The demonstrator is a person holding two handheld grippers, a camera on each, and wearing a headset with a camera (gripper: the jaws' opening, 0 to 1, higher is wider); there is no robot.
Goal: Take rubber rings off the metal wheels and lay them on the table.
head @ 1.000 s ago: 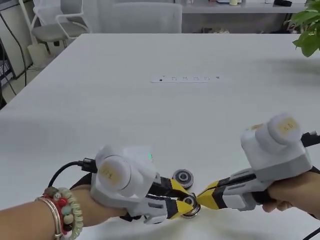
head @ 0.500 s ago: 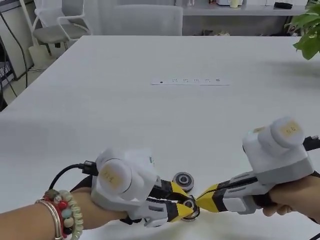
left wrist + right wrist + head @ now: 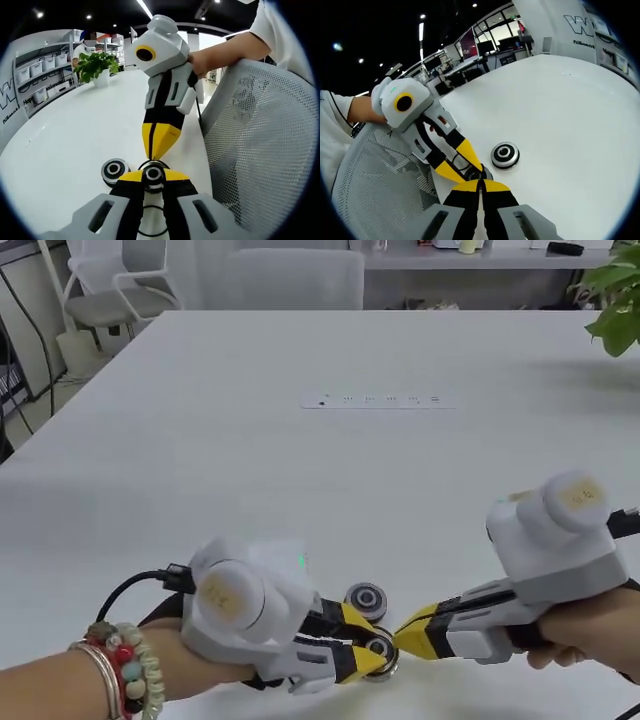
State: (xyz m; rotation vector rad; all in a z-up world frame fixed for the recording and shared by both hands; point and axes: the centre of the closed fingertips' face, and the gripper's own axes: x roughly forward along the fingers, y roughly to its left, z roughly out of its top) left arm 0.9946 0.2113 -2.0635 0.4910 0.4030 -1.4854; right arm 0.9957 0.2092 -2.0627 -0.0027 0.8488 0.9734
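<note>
My left gripper (image 3: 372,650) is shut on a small metal wheel (image 3: 379,647), held just above the white table (image 3: 300,470) near its front edge. In the left gripper view the wheel (image 3: 153,175) sits between the yellow jaw tips, with a thin black rubber ring (image 3: 151,162) arching off its far rim. My right gripper (image 3: 399,640) comes in from the right, jaws together, and pinches that ring at the wheel's edge (image 3: 479,173). A second wheel (image 3: 366,599) with its dark ring lies flat on the table just behind (image 3: 505,154) (image 3: 115,170).
A white power strip (image 3: 380,400) lies mid-table. A mesh chair back (image 3: 260,150) stands close behind the front edge. A potted plant (image 3: 615,300) is at the far right, and chairs (image 3: 290,278) are at the far side. A cable (image 3: 130,585) trails from my left gripper.
Both grippers stay locked at the held wheel, shifting only slightly. The head camera has moved a little.
</note>
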